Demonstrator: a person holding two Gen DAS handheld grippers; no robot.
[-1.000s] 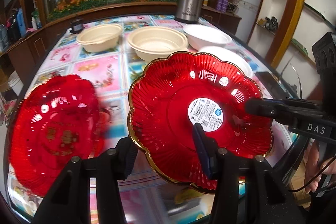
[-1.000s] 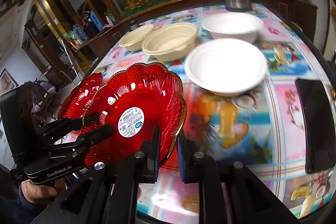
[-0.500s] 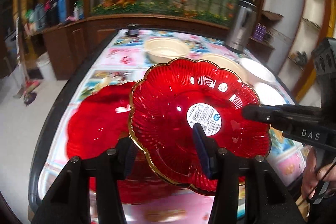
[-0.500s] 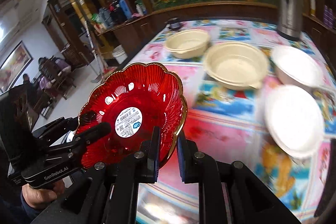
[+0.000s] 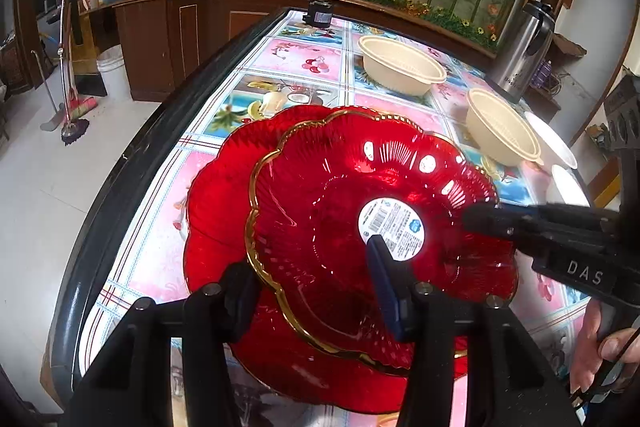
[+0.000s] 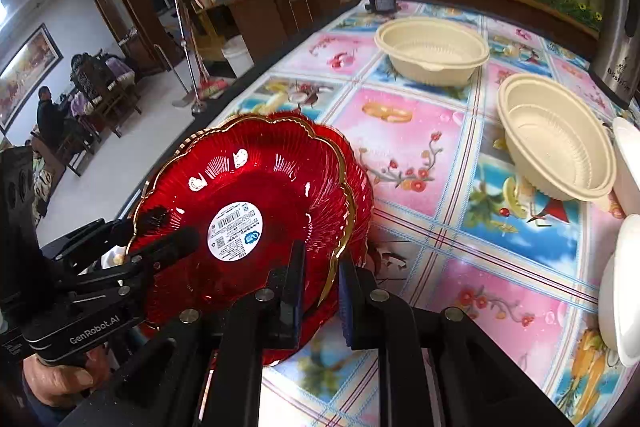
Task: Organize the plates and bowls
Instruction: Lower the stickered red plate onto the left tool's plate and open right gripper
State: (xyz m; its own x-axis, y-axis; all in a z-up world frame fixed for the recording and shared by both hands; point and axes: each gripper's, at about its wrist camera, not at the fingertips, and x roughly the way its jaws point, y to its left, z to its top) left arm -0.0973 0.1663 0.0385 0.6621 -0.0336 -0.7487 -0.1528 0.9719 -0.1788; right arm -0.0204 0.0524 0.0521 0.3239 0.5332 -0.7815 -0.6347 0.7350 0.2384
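Note:
A red scalloped plate with a gold rim and a white label (image 5: 320, 219) (image 6: 256, 195) is held by both grippers just above a second red plate (image 5: 216, 203) (image 6: 360, 187) that lies on the table near its left edge. My left gripper (image 5: 312, 291) is shut on the held plate's near rim; it also shows in the right wrist view (image 6: 168, 235). My right gripper (image 6: 320, 287) is shut on the plate's right rim; it also shows in the left wrist view (image 5: 476, 223). Whether the plates touch is unclear.
Two cream bowls (image 5: 400, 71) (image 5: 500, 135) (image 6: 432, 51) (image 6: 556, 135) and white bowls (image 6: 624, 163) (image 6: 620, 291) stand further along the colourful tablecloth (image 6: 420, 163). A steel thermos (image 5: 524, 47) is at the back right. The table's dark edge (image 5: 132, 155) runs along the left, with floor beyond.
Both grippers have carried the labelled plate leftward across the table, from beside the bowls to over the second red plate, and lowered it close to that plate.

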